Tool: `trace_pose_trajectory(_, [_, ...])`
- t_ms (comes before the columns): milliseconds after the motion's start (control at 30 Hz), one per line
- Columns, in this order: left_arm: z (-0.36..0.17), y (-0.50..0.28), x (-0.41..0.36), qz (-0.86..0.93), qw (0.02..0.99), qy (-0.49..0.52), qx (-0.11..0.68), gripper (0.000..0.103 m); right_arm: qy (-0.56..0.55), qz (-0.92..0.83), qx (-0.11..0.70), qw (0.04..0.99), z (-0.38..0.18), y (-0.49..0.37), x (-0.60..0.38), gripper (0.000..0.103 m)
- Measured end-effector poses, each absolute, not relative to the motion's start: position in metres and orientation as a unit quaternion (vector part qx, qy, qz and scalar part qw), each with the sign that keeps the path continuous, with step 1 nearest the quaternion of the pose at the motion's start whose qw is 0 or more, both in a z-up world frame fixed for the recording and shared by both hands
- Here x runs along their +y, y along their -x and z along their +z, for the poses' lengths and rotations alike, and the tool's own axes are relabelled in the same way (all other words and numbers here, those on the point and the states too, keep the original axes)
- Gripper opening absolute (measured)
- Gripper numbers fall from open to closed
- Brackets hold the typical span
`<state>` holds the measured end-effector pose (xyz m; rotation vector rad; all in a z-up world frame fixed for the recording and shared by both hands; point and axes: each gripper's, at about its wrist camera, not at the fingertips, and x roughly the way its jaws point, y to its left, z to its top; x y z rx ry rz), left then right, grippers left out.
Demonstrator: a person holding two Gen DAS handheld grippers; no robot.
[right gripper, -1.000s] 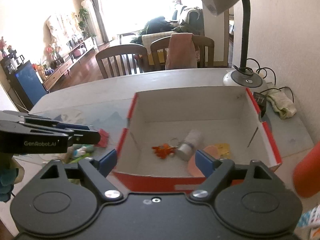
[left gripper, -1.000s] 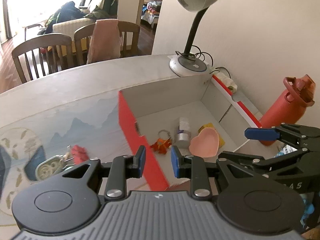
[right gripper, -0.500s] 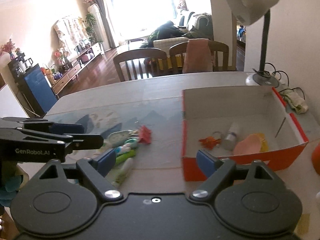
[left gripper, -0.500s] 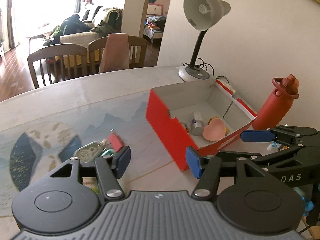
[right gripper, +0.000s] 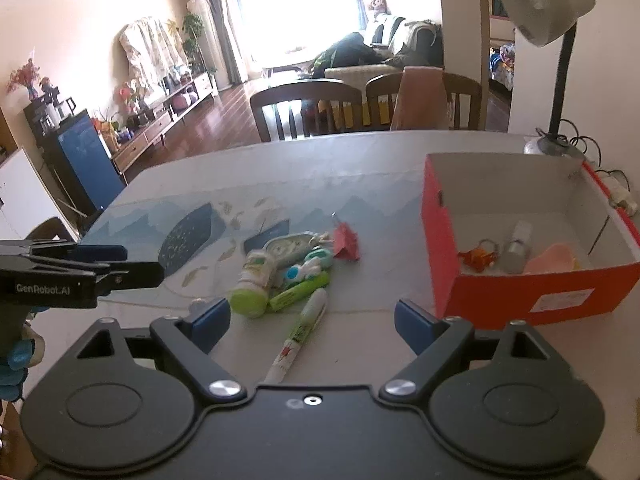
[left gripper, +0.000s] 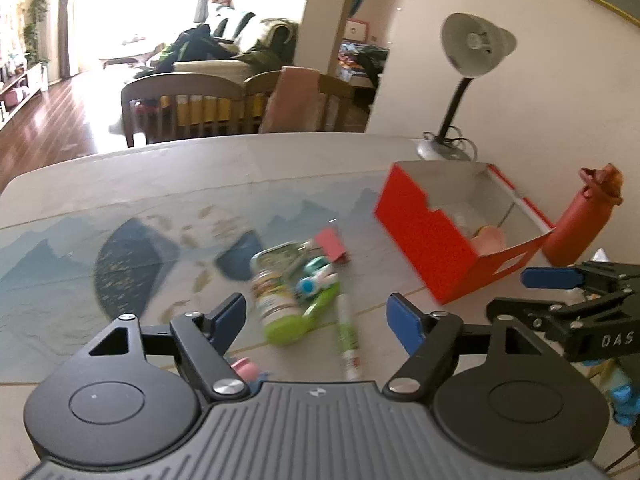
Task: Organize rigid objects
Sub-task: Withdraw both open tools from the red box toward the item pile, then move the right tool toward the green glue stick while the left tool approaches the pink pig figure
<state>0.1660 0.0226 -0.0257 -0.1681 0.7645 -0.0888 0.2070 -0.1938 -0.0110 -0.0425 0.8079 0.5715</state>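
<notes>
Both wrist views now look at the loose pile on the pale counter (right gripper: 360,168) with its blue mountain-print mat, whereas a second ago they hung over the open box; the left tongs were pinched nearly shut then and empty, so a drop-off looks finished and another pick is probably coming. Going left to right in the right wrist view: the left tongs (right gripper: 116,262) enter at the left edge, well apart from the pile; then comes the white plastic bottle with a lime-green cap (right gripper: 254,280) lying on its side, touching a green marker (right gripper: 300,290); a white pen with a printed barrel (right gripper: 300,332) lies just in front of them; a small red folded piece (right gripper: 346,242) lies at the back of the pile; further right stands the red cardboard box with a white inside (right gripper: 520,292), holding a small orange keyring charm, a little bottle and a pink heart-shaped dish. The left tongs (left gripper: 316,320) are opening, already fairly wide, with nothing gripped; the bottle and pen show between them but below, untouched. The right tongs (right gripper: 312,316) stand wide apart and empty, the pen lying beneath the gap.
</notes>
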Motion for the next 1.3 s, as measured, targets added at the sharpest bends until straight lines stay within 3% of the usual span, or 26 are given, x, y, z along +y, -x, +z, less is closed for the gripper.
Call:
trace_pose_trajectory(467, [-0.090, -0.149, 0.063, -0.053, 0.913, 0.101, 0.391, 0.086, 0.048, 0.270, 0.432, 0.859, -0.058, -0.202, -0.148, 0.087])
trace_pose_trajectory(600, [-0.109, -0.154, 0.071, -0.065, 0.910, 0.117, 0.393, 0.103, 0.054, 0.260, 0.449, 0.853, -0.074, -0.210, -0.141, 0.086])
trace_pose_trajectory(1300, [-0.169, -0.186, 0.084, -0.113, 0.906, 0.069, 0.401, 0.103, 0.083, 0.211, 0.492, 0.841, -0.134, -0.246, -0.110, 0.076])
